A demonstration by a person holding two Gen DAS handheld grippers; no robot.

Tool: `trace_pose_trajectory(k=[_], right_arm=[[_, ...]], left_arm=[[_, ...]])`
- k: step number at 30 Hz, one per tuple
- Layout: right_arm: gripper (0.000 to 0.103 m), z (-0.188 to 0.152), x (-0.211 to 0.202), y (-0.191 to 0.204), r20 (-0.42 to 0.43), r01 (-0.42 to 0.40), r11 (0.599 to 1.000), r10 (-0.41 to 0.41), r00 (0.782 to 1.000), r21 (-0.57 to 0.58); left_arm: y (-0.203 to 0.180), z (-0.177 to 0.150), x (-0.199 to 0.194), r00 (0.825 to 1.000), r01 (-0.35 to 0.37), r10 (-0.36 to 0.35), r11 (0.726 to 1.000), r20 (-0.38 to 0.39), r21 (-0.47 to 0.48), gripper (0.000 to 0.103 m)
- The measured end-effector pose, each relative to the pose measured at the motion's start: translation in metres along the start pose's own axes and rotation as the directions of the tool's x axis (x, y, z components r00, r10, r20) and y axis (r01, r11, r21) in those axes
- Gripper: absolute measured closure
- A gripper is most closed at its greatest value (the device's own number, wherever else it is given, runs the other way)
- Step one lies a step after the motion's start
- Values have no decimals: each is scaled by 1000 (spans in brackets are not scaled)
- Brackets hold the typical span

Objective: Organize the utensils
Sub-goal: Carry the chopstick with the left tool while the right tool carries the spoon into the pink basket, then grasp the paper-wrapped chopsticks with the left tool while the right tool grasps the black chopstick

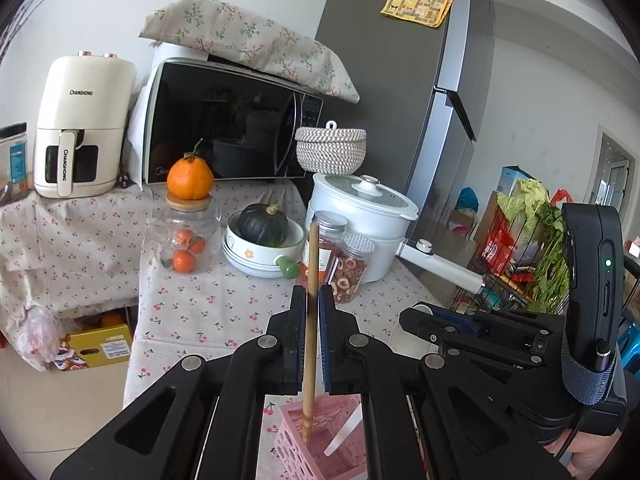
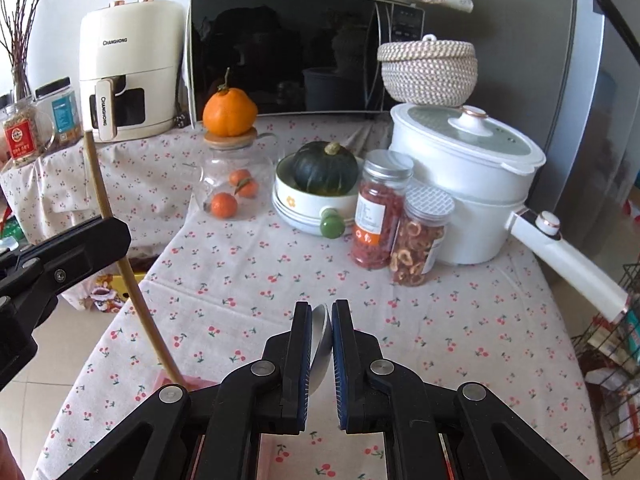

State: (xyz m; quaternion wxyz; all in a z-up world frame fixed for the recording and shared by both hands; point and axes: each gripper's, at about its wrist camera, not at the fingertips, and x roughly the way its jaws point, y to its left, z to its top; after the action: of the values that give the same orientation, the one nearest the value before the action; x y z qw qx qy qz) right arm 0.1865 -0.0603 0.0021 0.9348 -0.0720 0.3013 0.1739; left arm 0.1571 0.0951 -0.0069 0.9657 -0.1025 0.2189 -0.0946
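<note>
Right now the left gripper (image 1: 313, 300) is clamped narrow on a chopstick (image 1: 310, 320), which stands nearly upright between its pads. The stick's lower end dips into a pink basket (image 1: 292, 444) sitting on the tablecloth (image 1: 192, 312) at six o'clock in the left wrist view. A white handle (image 1: 344, 432) leans inside the same basket, toward five o'clock of the stick; what utensil it belongs to I cannot tell.

From the right wrist view, the chopstick (image 2: 120, 248) runs on a slant from ten o'clock down to seven o'clock, with the left gripper's black body (image 2: 60, 256) around its middle, and a corner of the basket (image 2: 192, 381) peeks out just beside the stick's foot.

Meanwhile the right gripper (image 2: 321, 332) is pinched narrow on a spoon (image 2: 320, 344), its pale metal bowl held edge-on between the blue pads and pointing toward twelve o'clock above the cloth.

Farther back on the table stand a glass jar (image 2: 234, 184) of small oranges with a big orange (image 2: 229, 112) on its lid, a squash (image 2: 325, 168) in a bowl (image 2: 304, 208), two snack jars (image 2: 400, 220) touching each other, and a white pot (image 2: 468, 192) at two o'clock. Behind them sit a microwave (image 2: 288, 52), an air fryer (image 2: 128, 68) at eleven o'clock, and a woven basket (image 2: 428, 72) resting on the pot's far side.
</note>
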Motion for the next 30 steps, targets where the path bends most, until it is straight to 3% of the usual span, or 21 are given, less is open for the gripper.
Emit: trace_pose_trajectory(k=[2,3,4,6,7,12,15,18,25,30], right_arm=[[88,0,0,-8,3,-69,996,69,998,58],[75,0,-1,-12,6,-92,992,92,996,90],[64,1,-3,-15,13,-104,987,103,995,120],[61,3,-12,-23,37,-124,979,120,992,163],[61,3,-17,-27,46,-133,975,126,991,177],[42,3,-46,-44,73,-120,972,107,992,201],[34,-4,-58,-57,48,-96,973,88,995,211],[26,-14,-66,-70,13,-53,977,52,999,207],[20,-46,-81,-106,-79,48,969,-30,996,241],[18,-70,-85,-132,-190,138,958,-91,978,253]], left_arm=[[-1,0,1,1000,-9,9,1000,-23,2,91],[-1,0,0,999,-18,18,1000,-29,-2,79],[-1,0,-2,999,-30,30,1000,-32,-7,61],[-2,-1,-9,998,-60,60,998,-17,-19,39],[-3,-1,-12,997,-71,71,997,-13,-21,34],[-9,-5,-24,990,-123,122,992,-70,-7,23],[-14,-10,-33,981,-165,165,986,-103,6,11],[-21,-16,-39,971,-187,188,982,-148,19,9],[-50,-34,-40,941,-199,221,974,-258,110,6],[-71,-46,-38,918,-186,238,965,-316,187,6]])
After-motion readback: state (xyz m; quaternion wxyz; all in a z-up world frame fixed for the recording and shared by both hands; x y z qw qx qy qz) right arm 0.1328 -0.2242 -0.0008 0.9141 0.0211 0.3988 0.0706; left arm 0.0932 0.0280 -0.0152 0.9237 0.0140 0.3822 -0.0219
